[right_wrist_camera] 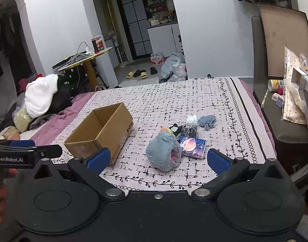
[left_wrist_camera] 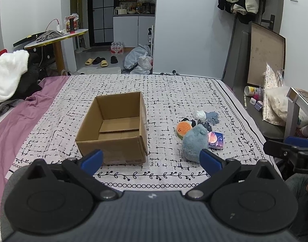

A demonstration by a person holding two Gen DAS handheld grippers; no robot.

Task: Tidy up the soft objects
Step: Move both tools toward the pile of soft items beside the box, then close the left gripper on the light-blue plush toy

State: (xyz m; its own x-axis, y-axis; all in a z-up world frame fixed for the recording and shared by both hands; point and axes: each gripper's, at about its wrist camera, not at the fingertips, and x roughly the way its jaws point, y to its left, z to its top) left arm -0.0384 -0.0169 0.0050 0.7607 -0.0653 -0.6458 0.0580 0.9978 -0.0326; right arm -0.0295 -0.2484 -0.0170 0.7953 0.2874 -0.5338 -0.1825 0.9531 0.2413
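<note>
Okay, both of my tools are held low over the near edge of the bed, above the patterned blanket. Left hand-held gripper: blue fingers spread wide, nothing between them. Right hand-held gripper: same, wide open and empty; it also shows at the right edge of the left wrist view.

Open cardboard box sits on the blanket, left of centre, flaps up, nothing visible inside. Soft objects are bunched together to the right of the box, well apart from it. Nearest one is a fluffy blue-grey plush, lying on its side with a pinkish opening facing right in the right wrist view. Touching it on the right is a small tissue pack with a purple-orange print. Just behind the plush is a round orange plush with a little face, mostly hidden in the right wrist view. Farther back: a dark bagged item, a white crumpled piece, and a blue-grey cloth at the far right of the bunch.

Pink sheet covers the left part of the bed, with a heap of white and dark clothes at its far left.
</note>
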